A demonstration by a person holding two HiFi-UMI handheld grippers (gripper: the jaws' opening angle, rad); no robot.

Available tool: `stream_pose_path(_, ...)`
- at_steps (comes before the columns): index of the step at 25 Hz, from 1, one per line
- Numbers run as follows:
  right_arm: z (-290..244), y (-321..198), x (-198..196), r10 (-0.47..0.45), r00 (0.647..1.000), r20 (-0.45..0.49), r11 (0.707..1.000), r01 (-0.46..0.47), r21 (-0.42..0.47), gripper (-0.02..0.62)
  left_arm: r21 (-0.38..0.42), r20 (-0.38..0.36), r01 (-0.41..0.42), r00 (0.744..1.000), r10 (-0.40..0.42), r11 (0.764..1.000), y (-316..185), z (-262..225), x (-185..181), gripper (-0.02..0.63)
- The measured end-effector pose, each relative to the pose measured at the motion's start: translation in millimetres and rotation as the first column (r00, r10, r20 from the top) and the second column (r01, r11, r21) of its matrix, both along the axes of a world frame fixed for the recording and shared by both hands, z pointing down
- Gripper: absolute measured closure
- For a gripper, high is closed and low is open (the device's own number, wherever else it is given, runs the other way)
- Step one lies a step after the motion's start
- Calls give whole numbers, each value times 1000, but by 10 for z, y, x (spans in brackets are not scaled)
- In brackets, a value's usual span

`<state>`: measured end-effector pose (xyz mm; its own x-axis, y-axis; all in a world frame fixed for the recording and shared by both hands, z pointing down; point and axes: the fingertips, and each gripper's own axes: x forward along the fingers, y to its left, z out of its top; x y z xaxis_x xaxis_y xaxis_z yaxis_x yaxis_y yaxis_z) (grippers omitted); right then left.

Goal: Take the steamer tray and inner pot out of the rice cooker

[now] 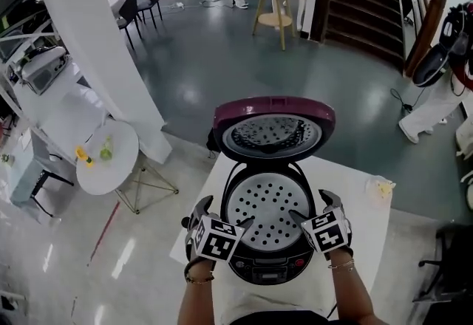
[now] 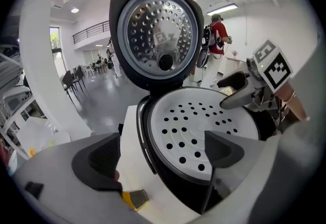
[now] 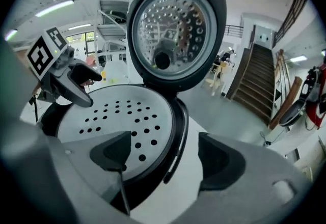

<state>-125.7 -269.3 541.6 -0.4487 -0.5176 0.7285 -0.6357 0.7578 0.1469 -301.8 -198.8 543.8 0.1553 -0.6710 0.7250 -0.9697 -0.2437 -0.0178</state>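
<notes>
Over the open rice cooker, my left gripper and right gripper hover empty, jaws spread astride opposite edges of the seated steamer tray; next I should pinch its rim and lift level.

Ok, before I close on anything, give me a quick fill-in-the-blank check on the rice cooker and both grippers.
1. The maroon-topped lid of the black rice cooker stands ____.
2. The round white perforated steamer tray sits ____ the cooker.
3. The left gripper and right gripper, jaws apart on either side of the tray, grip ____.

Missing words: open; inside; nothing.
</notes>
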Motion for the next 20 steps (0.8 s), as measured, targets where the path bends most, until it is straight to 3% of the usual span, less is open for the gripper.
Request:
stream_pose_path(3,158,-94,-84,-18,998,-63,999,16,-38,186,-45,56,-27,998,30,999,-102,134,-13,110)
stream_pose_path(7,295,-166,-97,-18,991,-131,999,13,-39,187,-86,181,-38,982,53,996,-150,260,-81,253)
stream_pose_path(10,343,-176,-106,-13,996,-90,997,6,-78,204,-98,177,-46,982,63,994,-193,330,-44,300)
stream_pose_path(12,355,-200,-105,-6,999,-47,995,1,-96,255,-104,205,-35,977,56,994,-230,359,-47,342)
stream_pose_path(18,333,-165,-94,-17,999,-41,997,14,-72,259,-104,262,-9,964,36,995,-263,358,-76,376)
stream_pose_path(20,319,-147,-116,-26,999,-41,998,23,-58,262,-100,318,-16,947,47,995,-266,339,-108,385)
